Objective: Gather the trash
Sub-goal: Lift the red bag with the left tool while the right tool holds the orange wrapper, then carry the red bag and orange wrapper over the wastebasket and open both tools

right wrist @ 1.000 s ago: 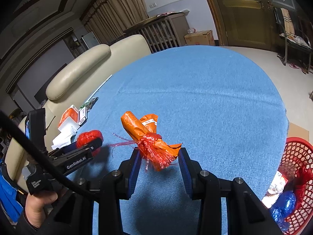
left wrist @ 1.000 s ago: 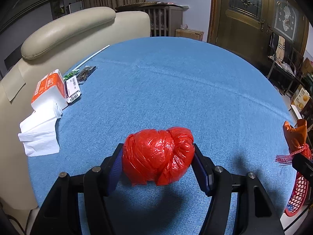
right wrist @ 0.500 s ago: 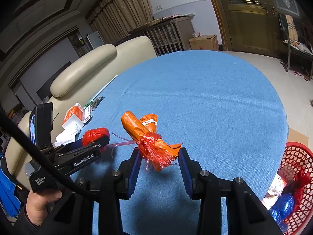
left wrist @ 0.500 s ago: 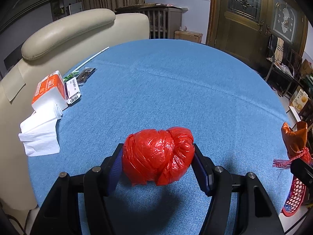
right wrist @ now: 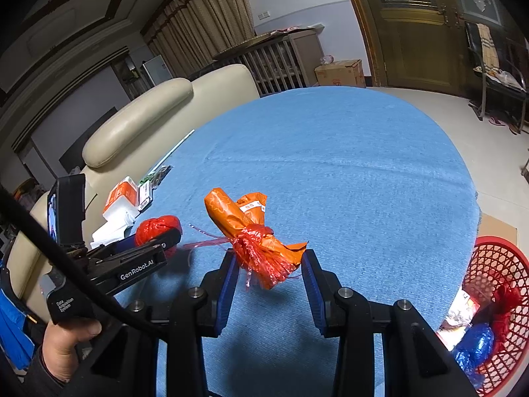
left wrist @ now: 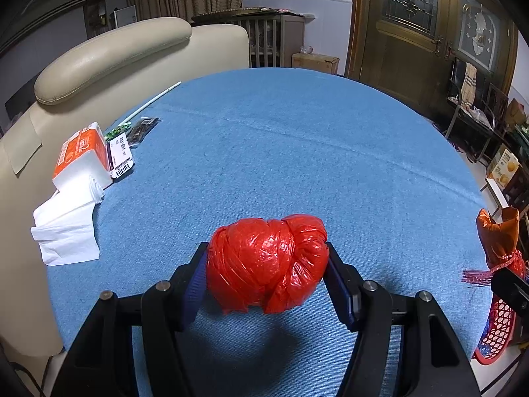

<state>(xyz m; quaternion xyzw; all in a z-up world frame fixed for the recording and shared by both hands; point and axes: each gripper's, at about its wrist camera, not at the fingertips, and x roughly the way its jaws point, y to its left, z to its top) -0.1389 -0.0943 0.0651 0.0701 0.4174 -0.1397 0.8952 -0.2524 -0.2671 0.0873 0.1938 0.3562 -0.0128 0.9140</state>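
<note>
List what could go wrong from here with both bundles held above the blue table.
The right tool grips only the tail end of the orange wrapped bundle, so it may slip out. The crumpled red plastic ball could squirm from the left tool. The red mesh basket sits low beside the table, so a drop may miss.

1. Table [left wrist: 297,152]: plain blue cloth.
2. Knotted bag [left wrist: 267,261]: glossy red.
3. Wrapped bundle [right wrist: 244,221]: orange, bound with red netting.
4. Basket [right wrist: 496,258]: red lattice.
5. Tissue pack [left wrist: 82,152]: orange and white.
6. Sofa [left wrist: 109,56]: cream.
</note>
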